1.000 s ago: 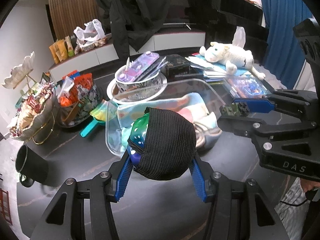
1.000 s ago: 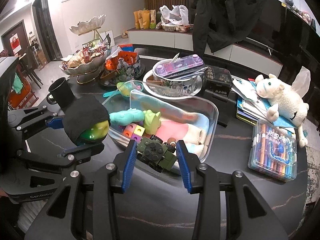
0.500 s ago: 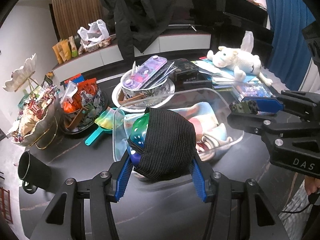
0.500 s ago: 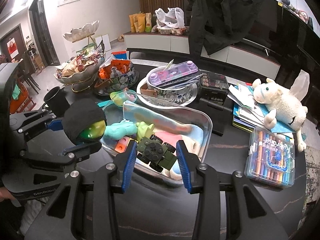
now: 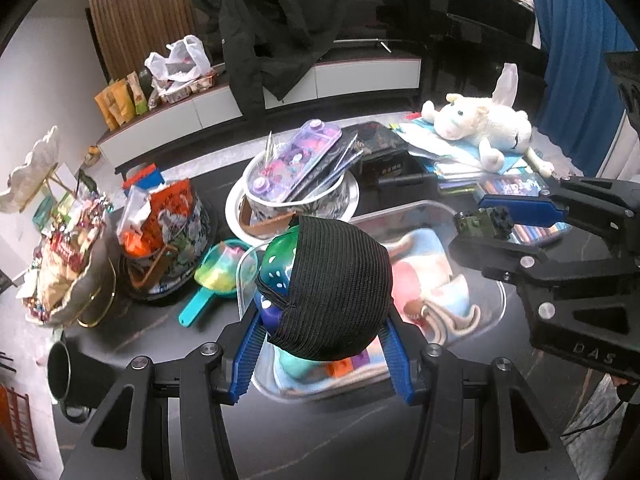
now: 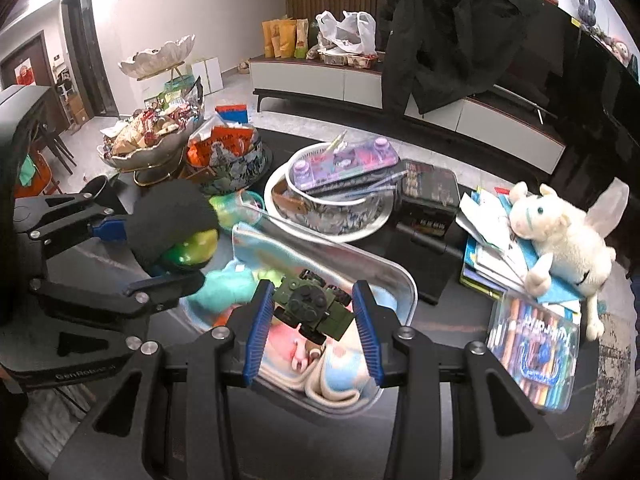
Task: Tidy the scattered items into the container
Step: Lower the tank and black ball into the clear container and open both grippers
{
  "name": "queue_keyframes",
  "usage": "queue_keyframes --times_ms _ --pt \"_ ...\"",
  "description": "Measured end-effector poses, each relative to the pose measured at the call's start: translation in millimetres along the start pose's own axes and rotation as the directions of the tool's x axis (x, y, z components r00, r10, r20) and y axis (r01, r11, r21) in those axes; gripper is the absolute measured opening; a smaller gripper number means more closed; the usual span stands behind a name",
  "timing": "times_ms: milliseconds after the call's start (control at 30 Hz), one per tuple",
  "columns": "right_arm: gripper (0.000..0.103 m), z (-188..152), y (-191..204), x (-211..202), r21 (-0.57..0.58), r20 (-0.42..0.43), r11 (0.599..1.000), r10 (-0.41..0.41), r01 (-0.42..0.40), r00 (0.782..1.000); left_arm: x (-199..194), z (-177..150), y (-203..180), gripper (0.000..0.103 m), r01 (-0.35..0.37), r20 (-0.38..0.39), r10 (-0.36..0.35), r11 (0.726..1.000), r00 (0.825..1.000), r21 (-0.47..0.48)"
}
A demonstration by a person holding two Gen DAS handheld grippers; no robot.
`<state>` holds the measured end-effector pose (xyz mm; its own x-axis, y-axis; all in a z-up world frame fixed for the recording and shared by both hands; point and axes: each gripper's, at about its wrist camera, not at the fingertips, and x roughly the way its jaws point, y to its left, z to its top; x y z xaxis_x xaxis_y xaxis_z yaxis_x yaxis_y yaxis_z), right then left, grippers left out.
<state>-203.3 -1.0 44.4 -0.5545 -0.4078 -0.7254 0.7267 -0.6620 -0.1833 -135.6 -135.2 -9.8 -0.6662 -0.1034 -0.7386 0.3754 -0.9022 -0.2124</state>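
Change: over the last second both hand-held grippers have moved from the near edge of the clear container (image 6: 394,280) to a position above its inside; more of the tub now lies under them.
Left hand-held gripper (image 5: 320,344): blue pads pinching a ball half wrapped in a black knit cover (image 5: 332,288), held over the tub's near-left part.
Right hand-held gripper (image 6: 312,328): pads closed on a green toy truck (image 6: 314,308), held over the folded blanket (image 6: 340,376).
Container contents: blanket, a teal toy (image 6: 226,288), coloured blocks (image 5: 352,362).
Meaning: both items look ready to be let go into the tub; release appears to be the step in hand.
Left out: the plush lamb (image 6: 556,232) and marker case (image 6: 536,352) lie on the tabletop (image 6: 440,320).
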Motion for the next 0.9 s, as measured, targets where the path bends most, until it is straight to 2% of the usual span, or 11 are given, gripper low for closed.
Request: queue_keyframes --times_ms 200,467,900 --pt "0.037 6.7 -4.7 14.0 0.019 0.000 1.000 0.017 -0.017 1.000 13.0 11.6 7.4 0.051 0.025 0.010 -0.025 0.999 1.000 -0.025" --pt "0.037 2.1 -12.4 39.1 0.036 -0.029 0.999 0.023 -0.022 0.999 37.3 7.7 11.8 0.051 0.041 -0.014 -0.041 0.999 0.999 -0.036" --pt "0.037 -8.9 -14.6 54.6 0.031 -0.062 0.999 0.022 -0.021 0.998 53.8 0.4 6.8 0.051 0.048 -0.050 -0.049 0.998 0.998 -0.028"
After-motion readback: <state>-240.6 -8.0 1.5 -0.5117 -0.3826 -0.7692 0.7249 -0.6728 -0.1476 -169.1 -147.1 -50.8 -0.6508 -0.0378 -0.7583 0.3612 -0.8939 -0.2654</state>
